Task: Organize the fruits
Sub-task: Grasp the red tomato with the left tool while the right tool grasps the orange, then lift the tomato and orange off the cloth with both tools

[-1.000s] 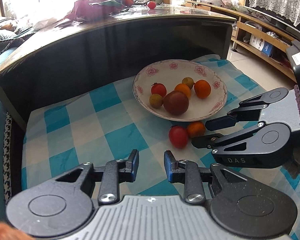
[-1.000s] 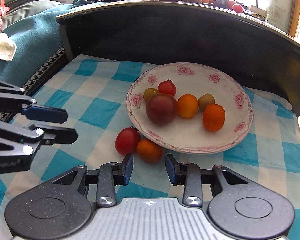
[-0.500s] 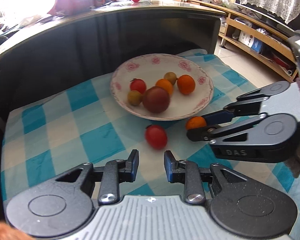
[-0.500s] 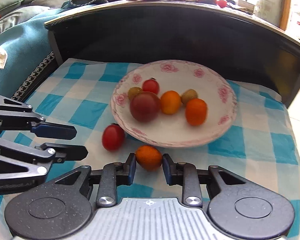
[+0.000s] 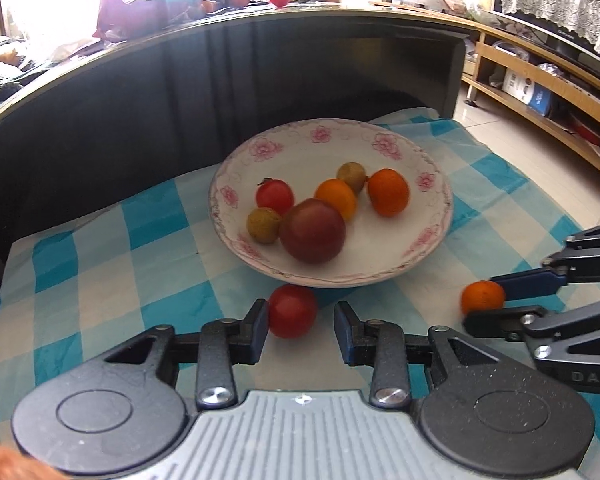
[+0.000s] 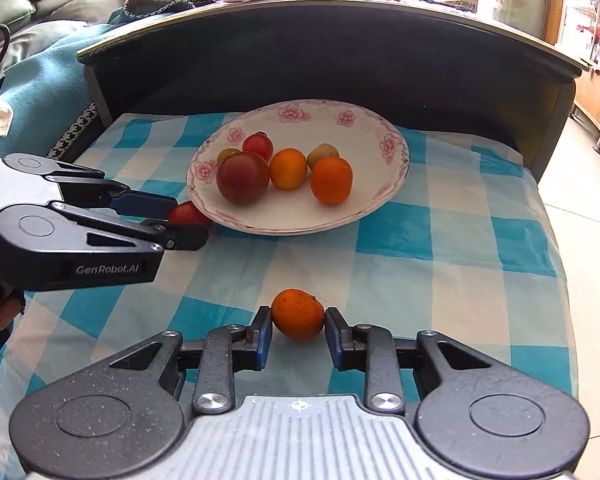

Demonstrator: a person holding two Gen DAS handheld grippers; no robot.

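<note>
A white flowered plate [image 5: 320, 152] [image 6: 360, 140] on the blue checked cloth holds a large dark red tomato [image 5: 313, 230], a small red tomato, two oranges and two small greenish fruits. A red tomato [image 5: 292, 311] [image 6: 186, 213] lies on the cloth at the plate's near rim. It sits between the fingers of my left gripper [image 5: 300, 330] [image 6: 190, 220], which is open; the tomato touches the left pad, with a gap on the right. My right gripper [image 6: 298, 336] [image 5: 480, 302] is shut on a small orange [image 6: 298, 314] [image 5: 483, 297], well away from the plate.
A dark curved table wall [image 5: 180, 92] rises right behind the plate, with more fruit and a red bag on top. The cloth [image 6: 440, 240] drops off at the right to a tiled floor [image 6: 580, 184]. A wooden shelf [image 5: 540, 80] stands far right, a teal cover [image 6: 48, 80] left.
My left gripper moved in until the red tomato came between its fingers. My right gripper shut on the small orange and drew it back, away from the plate and the tomato.
</note>
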